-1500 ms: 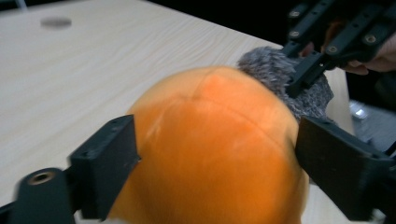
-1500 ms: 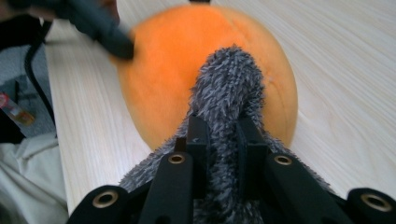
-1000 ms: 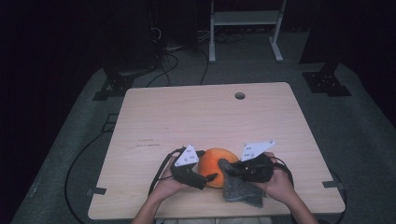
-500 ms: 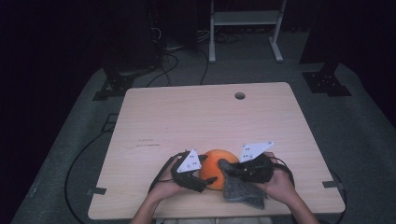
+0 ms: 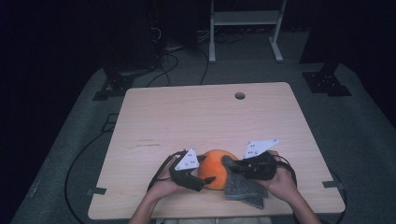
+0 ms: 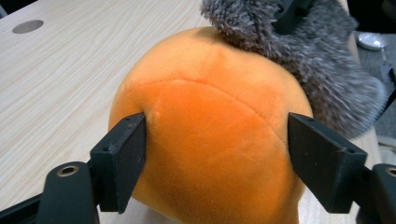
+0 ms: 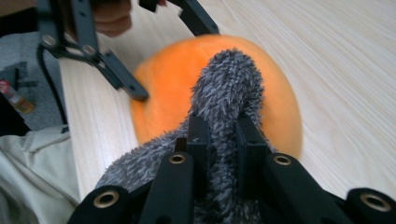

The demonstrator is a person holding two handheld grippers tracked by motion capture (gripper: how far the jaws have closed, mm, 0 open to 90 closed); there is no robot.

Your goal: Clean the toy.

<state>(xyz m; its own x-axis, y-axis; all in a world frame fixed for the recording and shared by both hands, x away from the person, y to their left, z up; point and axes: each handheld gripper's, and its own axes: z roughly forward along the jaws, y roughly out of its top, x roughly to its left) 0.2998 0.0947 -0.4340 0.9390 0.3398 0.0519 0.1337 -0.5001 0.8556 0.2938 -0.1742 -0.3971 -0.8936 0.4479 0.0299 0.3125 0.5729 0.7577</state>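
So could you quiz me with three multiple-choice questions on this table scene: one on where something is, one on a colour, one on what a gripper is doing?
1. Where on the table is the plush ball?
A. by the near edge, between the hands
B. beside the round hole
C. at the far left corner

2. What colour is the ball?
A. green
B. orange
C. white

3. What is the right gripper doing?
A. standing wide open
B. pinching the grey fuzzy cloth
C. clamping the table's edge

Answers: 1 A, the high view shows it between both hands; 2 B, orange in all views; 3 B, its jaws press a fold of the cloth.
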